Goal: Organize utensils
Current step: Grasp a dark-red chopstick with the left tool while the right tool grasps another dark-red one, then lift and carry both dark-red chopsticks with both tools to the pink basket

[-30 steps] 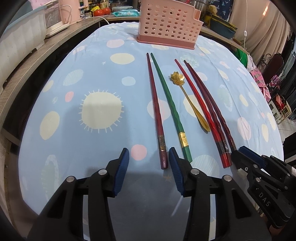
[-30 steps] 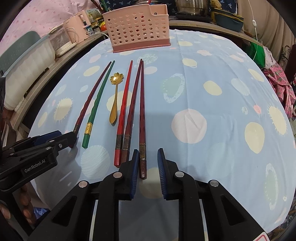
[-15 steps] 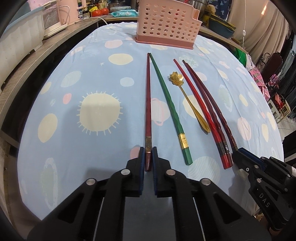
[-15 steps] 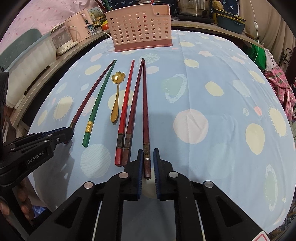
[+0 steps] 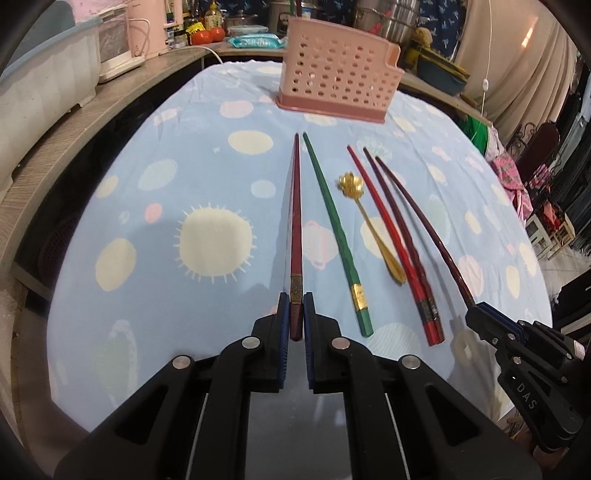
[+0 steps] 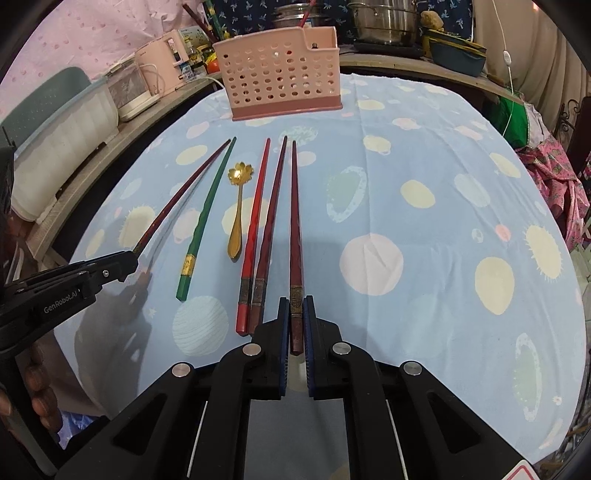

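My left gripper [image 5: 294, 301] is shut on the thick end of a dark red chopstick [image 5: 296, 221], held a little above the cloth and pointing at the pink utensil basket [image 5: 338, 86]. My right gripper [image 6: 295, 304] is shut on another dark red chopstick [image 6: 294, 221], also raised. On the cloth between them lie a green chopstick [image 5: 336, 229], a gold flower-headed spoon [image 5: 369, 225], a bright red chopstick [image 5: 391, 236] and a dark maroon chopstick [image 5: 404, 240]. The basket also shows in the right wrist view [image 6: 280, 77].
The table carries a blue cloth with pale dots [image 6: 424, 206]. A wooden counter [image 5: 74, 122] runs along the left with a white tub [image 5: 40, 92] and a pink appliance [image 6: 162, 62]. Pots and bowls [image 6: 388, 22] stand behind the basket. The table edge drops off at right.
Both grippers closed from open onto their dark red chopsticks and have lifted them slightly; each chopstick now lines up with its gripper's axis.
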Demonstrator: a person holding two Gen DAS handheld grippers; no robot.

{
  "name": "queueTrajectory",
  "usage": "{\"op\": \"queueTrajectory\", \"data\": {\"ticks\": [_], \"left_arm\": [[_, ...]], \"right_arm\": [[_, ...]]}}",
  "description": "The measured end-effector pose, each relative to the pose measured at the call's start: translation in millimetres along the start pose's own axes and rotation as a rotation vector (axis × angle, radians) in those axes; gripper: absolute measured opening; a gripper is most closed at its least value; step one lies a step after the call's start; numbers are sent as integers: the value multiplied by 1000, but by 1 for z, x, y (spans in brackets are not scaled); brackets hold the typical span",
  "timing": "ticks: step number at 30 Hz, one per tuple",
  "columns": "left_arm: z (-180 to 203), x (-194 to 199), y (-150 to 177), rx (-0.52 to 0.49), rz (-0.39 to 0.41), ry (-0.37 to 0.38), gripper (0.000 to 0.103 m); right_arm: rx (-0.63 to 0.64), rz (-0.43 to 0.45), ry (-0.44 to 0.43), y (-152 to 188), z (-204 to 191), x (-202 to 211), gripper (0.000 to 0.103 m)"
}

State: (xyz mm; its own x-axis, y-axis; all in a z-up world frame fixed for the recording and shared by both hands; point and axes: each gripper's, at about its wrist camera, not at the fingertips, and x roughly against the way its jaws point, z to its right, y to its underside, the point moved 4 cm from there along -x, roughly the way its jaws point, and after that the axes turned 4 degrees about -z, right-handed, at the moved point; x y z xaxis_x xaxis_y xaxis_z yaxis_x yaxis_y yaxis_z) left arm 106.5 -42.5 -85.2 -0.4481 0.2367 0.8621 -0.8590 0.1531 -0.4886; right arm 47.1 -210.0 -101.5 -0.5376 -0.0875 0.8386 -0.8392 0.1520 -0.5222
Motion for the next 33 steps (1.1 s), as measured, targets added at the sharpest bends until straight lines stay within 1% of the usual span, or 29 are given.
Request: {"op": "queueTrajectory", "data": {"ticks": [7, 17, 24, 30, 33], "left_arm": [[-3, 33, -18, 22, 80, 24, 7], [-5, 78, -54, 42, 205, 45, 7], [-5, 98, -86, 36, 271, 40, 7], [0, 112, -114, 17, 328, 29, 7], [2, 113, -126, 14, 343, 26, 7]], "right_arm": [[-14, 72, -14, -15, 3, 28, 7], [-53, 211, -54, -57, 11, 76, 7], [-72, 283, -68, -92, 16, 99, 7], [-72, 339, -81, -122, 17, 112, 7], [-74, 361, -82, -136, 19, 114, 7]]}}
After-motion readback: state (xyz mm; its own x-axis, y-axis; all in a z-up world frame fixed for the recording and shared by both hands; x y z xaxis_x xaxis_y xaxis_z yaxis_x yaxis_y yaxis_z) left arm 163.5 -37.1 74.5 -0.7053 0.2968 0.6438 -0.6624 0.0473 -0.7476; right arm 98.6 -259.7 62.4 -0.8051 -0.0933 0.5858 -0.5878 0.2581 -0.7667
